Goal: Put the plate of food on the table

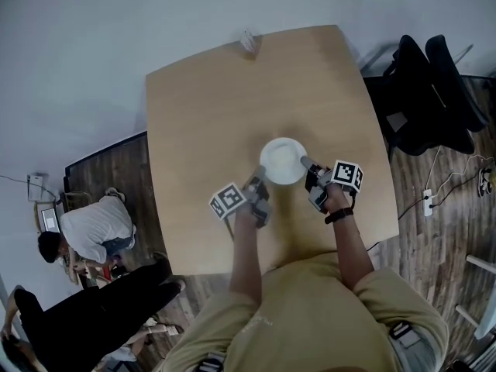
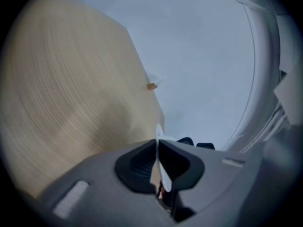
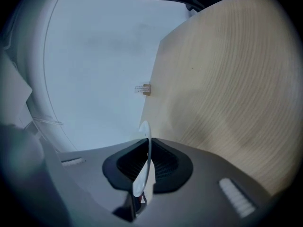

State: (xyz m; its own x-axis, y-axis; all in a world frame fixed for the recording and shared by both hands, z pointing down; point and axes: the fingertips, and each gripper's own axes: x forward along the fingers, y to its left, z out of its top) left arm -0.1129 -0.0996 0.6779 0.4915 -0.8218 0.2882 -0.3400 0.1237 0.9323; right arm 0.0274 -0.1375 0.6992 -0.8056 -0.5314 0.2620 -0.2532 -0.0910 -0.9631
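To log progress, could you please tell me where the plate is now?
In the head view the plate is over the middle of the wooden table, its rim clamped by the left gripper and the right gripper.

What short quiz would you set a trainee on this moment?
1. True or false: only the left gripper is shut on the plate, and the right gripper is open.
2. Where is the small clear object? A) at the far edge of the table B) beside the plate C) on the floor
3. Fill in: the black chairs stand to the person's ____.
Key: 1 false, both grippers pinch the plate's rim; 2 A; 3 right.
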